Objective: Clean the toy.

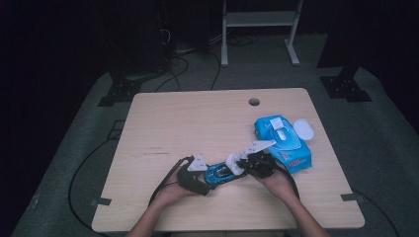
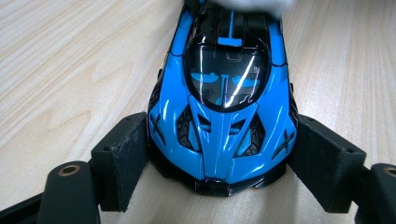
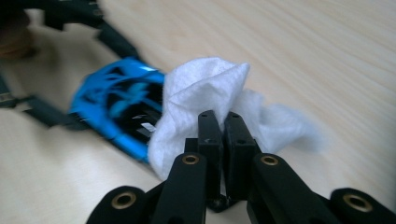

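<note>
A blue and black toy car (image 1: 219, 173) (image 2: 224, 112) (image 3: 119, 109) lies on the wooden table (image 1: 197, 123) near its front edge. My left gripper (image 1: 203, 181) (image 2: 219, 154) is shut on the car's nose, one black pad pressed against each side. My right gripper (image 1: 240, 165) (image 3: 223, 126) is shut on a crumpled white wipe (image 1: 233, 163) (image 3: 205, 107), which rests against the car's far end. In the left gripper view the wipe (image 2: 252, 5) shows as a white edge over the car's top.
A blue pack of wet wipes (image 1: 284, 143) with its white lid (image 1: 304, 129) flipped open lies right of my right gripper. A cable hole (image 1: 254, 102) is in the table's far side. Cables trail off the left front of the table.
</note>
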